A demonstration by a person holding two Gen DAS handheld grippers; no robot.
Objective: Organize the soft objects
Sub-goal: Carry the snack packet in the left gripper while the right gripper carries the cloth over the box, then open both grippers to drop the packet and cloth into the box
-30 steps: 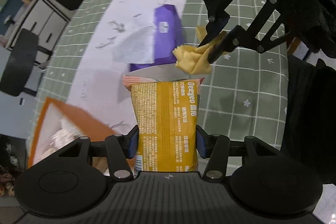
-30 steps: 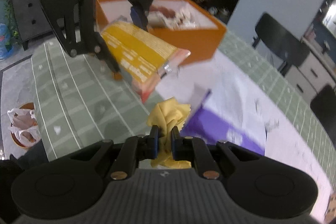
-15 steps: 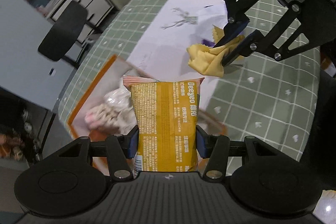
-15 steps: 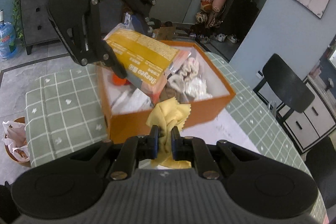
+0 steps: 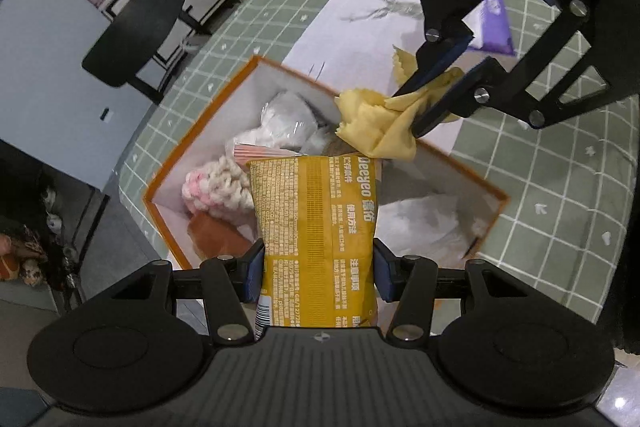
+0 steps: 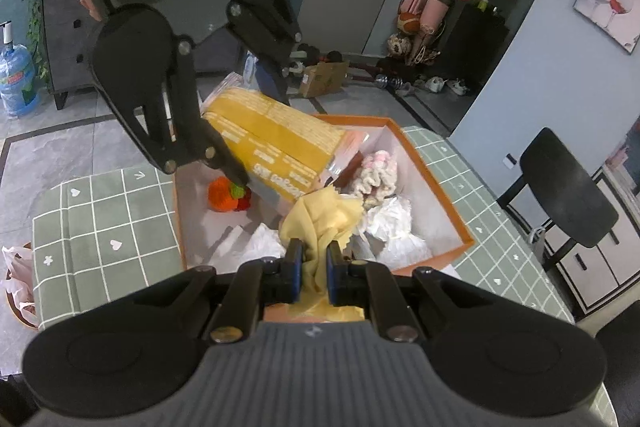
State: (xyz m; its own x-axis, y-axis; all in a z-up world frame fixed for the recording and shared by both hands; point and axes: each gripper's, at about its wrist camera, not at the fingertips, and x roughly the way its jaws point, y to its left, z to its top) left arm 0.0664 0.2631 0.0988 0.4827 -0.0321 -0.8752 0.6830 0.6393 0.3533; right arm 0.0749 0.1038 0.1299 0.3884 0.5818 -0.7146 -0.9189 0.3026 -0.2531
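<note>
Since a second ago both loads have travelled from above the white runner to above the orange box — I take the box as landmark. My left hand-held gripper is clamped across the lower part of the yellow wipes pack; the pack hangs over the box's middle, above the pink-white knitted piece. My right hand-held gripper is pinched nearly closed on the yellow cloth, which hovers over the box's near side, above the white crinkled bags.

Handling, my judgement: the pack looks light, semi-stiff and slick-filmed — a hold across its width suits it, though it could slide if the clamp loosens. The cloth is limp and weightless; any bunched fold will do, and it should drop cleanly.

Also inside the box: an orange knitted toy at the far-left corner. A purple pouch lies on the tabletop, well beyond the box.
</note>
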